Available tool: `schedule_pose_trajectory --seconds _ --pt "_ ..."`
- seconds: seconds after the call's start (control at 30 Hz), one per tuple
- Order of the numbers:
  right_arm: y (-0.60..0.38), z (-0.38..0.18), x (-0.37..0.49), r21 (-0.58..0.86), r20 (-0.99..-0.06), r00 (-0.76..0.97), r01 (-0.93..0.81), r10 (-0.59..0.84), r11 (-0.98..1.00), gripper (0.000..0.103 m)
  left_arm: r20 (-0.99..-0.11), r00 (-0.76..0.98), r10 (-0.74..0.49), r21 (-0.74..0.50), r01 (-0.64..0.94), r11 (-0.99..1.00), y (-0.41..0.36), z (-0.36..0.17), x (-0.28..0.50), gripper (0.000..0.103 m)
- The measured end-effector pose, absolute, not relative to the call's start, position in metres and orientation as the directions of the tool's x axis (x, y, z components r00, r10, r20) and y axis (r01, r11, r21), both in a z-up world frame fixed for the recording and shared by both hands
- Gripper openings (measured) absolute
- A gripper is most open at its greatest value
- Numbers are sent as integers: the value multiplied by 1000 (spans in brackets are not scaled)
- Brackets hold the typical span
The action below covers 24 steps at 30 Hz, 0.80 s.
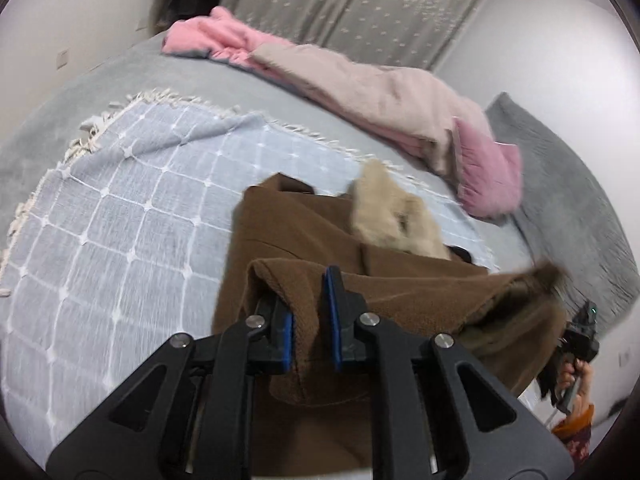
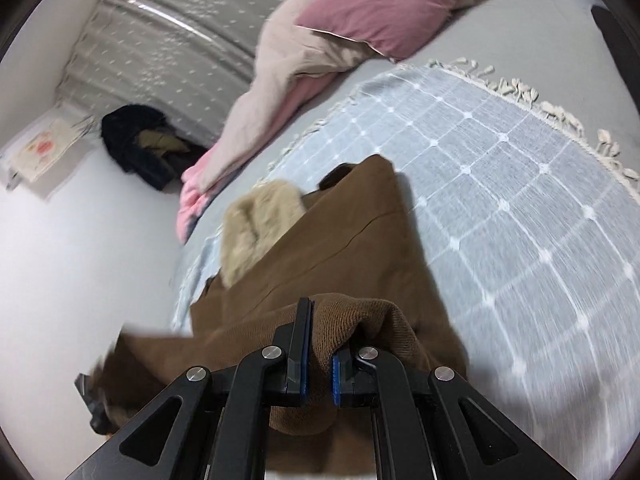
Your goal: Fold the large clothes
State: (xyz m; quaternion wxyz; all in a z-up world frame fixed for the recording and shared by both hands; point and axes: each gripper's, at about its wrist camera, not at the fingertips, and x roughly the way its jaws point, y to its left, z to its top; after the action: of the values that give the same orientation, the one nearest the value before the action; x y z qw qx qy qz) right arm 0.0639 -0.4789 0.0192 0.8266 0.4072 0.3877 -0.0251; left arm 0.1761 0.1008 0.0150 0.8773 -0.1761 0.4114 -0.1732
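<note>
A large brown coat with a beige fur collar lies on a pale blue checked throw on the bed. My left gripper is shut on a thick fold of the coat's brown hem, held above the rest of the garment. In the right wrist view my right gripper is shut on another bunched part of the same brown coat, whose fur collar lies beyond. The right gripper's body and the hand holding it show at the far right of the left wrist view.
A pink and beige quilt lies crumpled along the far side of the bed. A grey pillow sits at the right. Dark clothes lie on the floor by the grey curtain. The throw's fringe marks its edge.
</note>
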Motion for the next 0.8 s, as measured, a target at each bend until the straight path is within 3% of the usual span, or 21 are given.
schedule_pose_trajectory --seconds 0.13,0.2,0.27,0.37,0.4,0.43,0.47,0.5,0.57,0.63,0.7,0.8 --pt "-501 -23 98 676 -665 695 402 275 618 9 -705 571 -420 -459 84 884 101 -33 214 22" --pt "-508 -47 109 677 -685 674 450 277 583 11 -748 558 -358 -407 39 912 99 -55 225 24" --pt "-512 -69 117 663 -712 646 491 275 565 11 -755 540 -372 -422 34 906 103 -68 229 25" --pt "-519 -85 116 710 -679 662 483 318 513 12 -734 528 -426 -479 42 877 114 -69 225 30" --pt "-521 -86 114 728 -664 668 477 336 492 13 -731 524 -437 -486 50 873 116 -65 224 38" --pt "-523 -85 112 742 -652 671 471 353 477 15 -732 527 -431 -478 53 877 118 -60 221 54" --pt "-525 -81 110 754 -640 673 461 371 467 16 -733 548 -403 -450 53 891 121 -51 216 64" --pt "-525 -74 107 759 -634 673 448 381 472 19 -723 575 -383 -429 61 901 123 -42 212 73" --pt "-525 -57 102 747 -637 675 422 373 514 28 -697 607 -383 -410 101 906 128 -29 209 74" --pt "-524 -34 96 709 -649 689 393 323 586 58 -693 621 -367 -360 143 922 130 -17 207 79" --pt "-524 -12 87 658 -654 714 375 248 653 71 -713 622 -323 -274 176 945 128 -15 209 81" --pt "-519 0 88 587 -680 702 350 210 730 74 -767 579 -277 -178 222 959 118 -29 220 81"
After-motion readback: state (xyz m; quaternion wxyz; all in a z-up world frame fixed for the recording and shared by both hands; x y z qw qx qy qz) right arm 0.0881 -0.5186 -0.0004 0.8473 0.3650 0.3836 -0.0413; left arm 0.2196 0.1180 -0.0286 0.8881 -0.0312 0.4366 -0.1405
